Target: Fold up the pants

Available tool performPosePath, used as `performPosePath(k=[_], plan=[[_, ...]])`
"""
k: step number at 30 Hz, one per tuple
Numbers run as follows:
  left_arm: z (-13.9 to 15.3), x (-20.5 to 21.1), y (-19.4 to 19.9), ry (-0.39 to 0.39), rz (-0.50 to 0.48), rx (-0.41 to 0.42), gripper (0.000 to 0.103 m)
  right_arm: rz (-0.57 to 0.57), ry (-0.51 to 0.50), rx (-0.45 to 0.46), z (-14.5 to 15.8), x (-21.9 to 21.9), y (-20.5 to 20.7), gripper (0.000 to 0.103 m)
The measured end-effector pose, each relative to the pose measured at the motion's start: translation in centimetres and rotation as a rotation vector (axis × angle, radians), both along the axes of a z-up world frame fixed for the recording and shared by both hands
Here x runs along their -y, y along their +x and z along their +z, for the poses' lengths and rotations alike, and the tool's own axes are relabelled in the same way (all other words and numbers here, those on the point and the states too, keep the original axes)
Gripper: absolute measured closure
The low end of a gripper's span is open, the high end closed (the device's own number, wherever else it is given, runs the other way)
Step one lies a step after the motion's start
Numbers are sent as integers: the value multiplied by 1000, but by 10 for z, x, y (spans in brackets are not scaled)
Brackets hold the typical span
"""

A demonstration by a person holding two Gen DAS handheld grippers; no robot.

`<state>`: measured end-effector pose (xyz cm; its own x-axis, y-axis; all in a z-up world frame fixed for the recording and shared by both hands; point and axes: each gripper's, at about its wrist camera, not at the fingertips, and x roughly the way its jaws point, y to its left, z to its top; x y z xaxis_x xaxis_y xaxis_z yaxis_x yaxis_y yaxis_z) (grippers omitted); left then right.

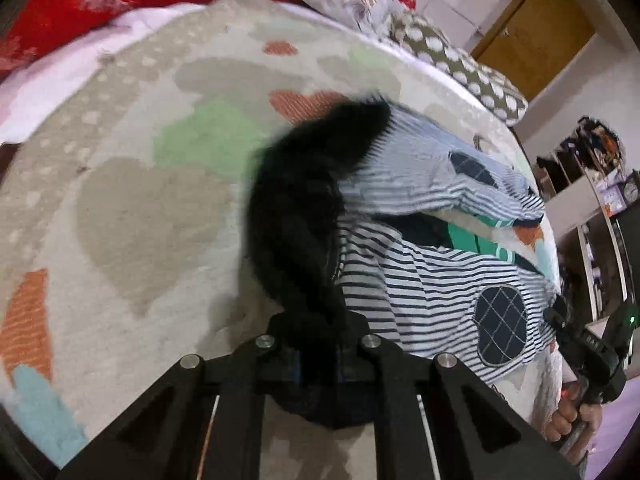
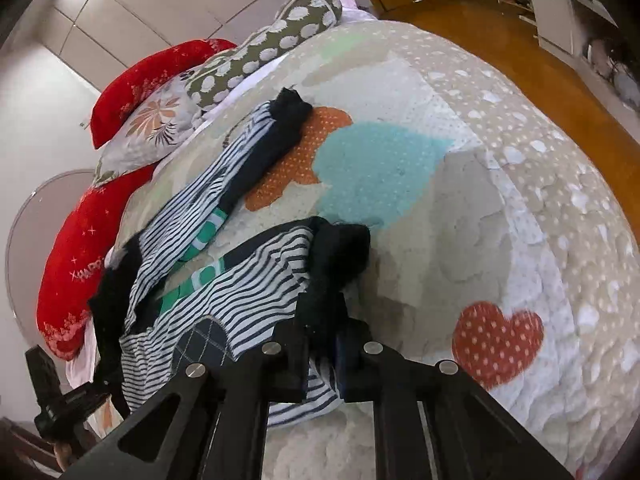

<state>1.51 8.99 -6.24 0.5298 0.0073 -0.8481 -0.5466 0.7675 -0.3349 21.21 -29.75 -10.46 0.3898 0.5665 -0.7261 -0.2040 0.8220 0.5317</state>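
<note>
The pants (image 1: 424,280) are navy-and-white striped with checked navy knee patches and black fuzzy bands, lying on the bed. My left gripper (image 1: 316,344) is shut on the black waistband (image 1: 300,216), which stands up between the fingers. In the right wrist view the pants (image 2: 224,292) stretch away, both legs side by side. My right gripper (image 2: 320,340) is shut on the near leg's black cuff (image 2: 340,256). The far leg's cuff (image 2: 290,114) lies free on the blanket. The right gripper also shows at the left wrist view's right edge (image 1: 560,324), at the pants' end.
The bed blanket (image 2: 460,208) is cream with hearts in orange, teal and green. Red pillows (image 2: 72,264), a floral pillow (image 2: 152,124) and a spotted bolster (image 2: 276,40) lie along one side. Wooden floor (image 2: 520,40) lies beyond the bed's edge. Shelves (image 1: 592,184) stand beyond the bed.
</note>
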Motion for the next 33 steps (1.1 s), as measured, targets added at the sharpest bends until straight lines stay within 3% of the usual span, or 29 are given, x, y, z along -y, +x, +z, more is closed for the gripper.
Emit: performPosePath(k=[10,16,19,21,24,28,30,33], plan=[[23,-25,-94,-129,79,89,92,103,68,-21,16,14,-72,93],[0,-32,-139,-173,128,79,88,171,65,0,17,26,-133,92],[-1,-41,-159,-184,142,121,83,164,2,54,19,32,-140,84],[6,-45,-169,-158,155,151,76,148,15,65,30,40,-137,68],[27,-44,-168,-65,136,180,64,116,-25,148,61,40,-119,54],[43,-34,-120,14,22,178,40,126,-37,116,73,5,-62,50],[43,-28,-87,74,-40,135,34,115,-28,70,67,-16,-24,49],[28,-29,-35,147,-105,37,33,93,-16,11,52,-51,31,49]])
